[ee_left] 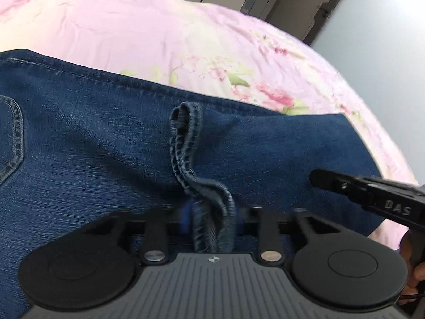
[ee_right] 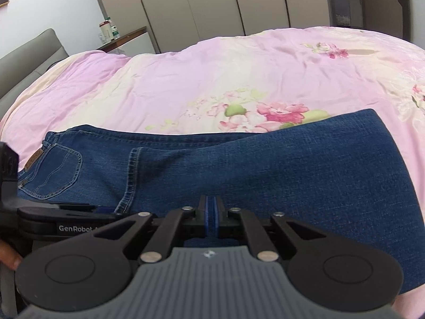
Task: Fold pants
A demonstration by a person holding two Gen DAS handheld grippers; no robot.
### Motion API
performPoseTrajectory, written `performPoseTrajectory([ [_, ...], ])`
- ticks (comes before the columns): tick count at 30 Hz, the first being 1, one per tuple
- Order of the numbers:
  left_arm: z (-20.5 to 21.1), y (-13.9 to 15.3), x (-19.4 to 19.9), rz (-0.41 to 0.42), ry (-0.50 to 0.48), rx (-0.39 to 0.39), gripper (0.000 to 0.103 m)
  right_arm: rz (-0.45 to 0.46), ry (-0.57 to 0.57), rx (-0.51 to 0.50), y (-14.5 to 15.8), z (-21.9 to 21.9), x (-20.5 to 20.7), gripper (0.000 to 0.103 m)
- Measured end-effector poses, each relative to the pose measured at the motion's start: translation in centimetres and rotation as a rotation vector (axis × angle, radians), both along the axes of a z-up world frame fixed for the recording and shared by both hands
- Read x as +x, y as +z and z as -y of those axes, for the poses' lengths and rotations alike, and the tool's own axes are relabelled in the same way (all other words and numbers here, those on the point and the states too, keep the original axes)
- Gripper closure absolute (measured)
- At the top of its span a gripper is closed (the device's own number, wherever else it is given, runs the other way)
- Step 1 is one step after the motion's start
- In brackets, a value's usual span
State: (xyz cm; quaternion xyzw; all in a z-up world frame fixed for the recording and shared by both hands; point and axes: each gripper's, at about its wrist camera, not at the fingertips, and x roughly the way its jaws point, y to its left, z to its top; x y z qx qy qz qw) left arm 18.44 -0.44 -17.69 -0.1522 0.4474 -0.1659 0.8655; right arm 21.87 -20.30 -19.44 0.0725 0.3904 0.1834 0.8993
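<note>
Dark blue jeans (ee_left: 106, 146) lie flat across a pink floral bed cover (ee_left: 159, 34), folded lengthwise, with the back pocket (ee_right: 58, 170) at the left. My left gripper (ee_left: 212, 218) is shut on a bunched hem (ee_left: 186, 138) of a leg, which curls up from the denim into its jaws. My right gripper (ee_right: 211, 212) hovers low over the leg part of the jeans (ee_right: 265, 164) with its blue pads together and nothing seen between them. Its black tip (ee_left: 316, 178) shows at the right in the left wrist view. The left gripper (ee_right: 106, 209) shows at the left in the right wrist view.
The bed cover (ee_right: 212, 79) spreads far beyond the jeans. A grey headboard (ee_right: 26, 53) and a bedside table with bottles (ee_right: 109, 30) stand at the far left, wardrobe doors (ee_right: 212, 0) behind. A person's hand (ee_left: 414, 271) holds the right gripper's handle.
</note>
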Motion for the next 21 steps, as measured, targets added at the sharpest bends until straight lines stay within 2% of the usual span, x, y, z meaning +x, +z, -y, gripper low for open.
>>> performPoseTrajectory([
  [3,0.2,1.2,-1.1,0.047,0.025,0.017,0.094,-0.016,-0.043,-0.004,0.0,0.7,0.0,0.102],
  [5,0.7,3.0,-2.2,0.108,0.031,0.055,0.095,-0.035,-0.073,-0.015,0.1,1.1,-0.1,0.102],
  [7,0.7,5.1,-2.9,0.151,0.035,0.052,0.096,-0.056,-0.083,-0.011,0.4,1.7,-0.5,0.102],
  [13,-0.4,14.1,-4.1,0.276,-0.017,0.045,0.096,-0.055,-0.063,-0.009,3.0,2.7,-2.8,0.098],
  [14,-0.5,15.6,-4.0,0.295,-0.038,0.062,0.096,-0.051,-0.051,-0.004,3.5,2.7,-3.2,0.096],
  [17,-1.5,20.0,-4.4,0.349,-0.085,0.131,0.096,-0.011,-0.022,-0.015,5.3,2.4,-4.6,0.082],
  [21,-4.6,24.8,-4.4,0.371,-0.084,0.197,0.096,0.016,0.000,-0.032,6.7,1.5,-5.6,0.081],
])
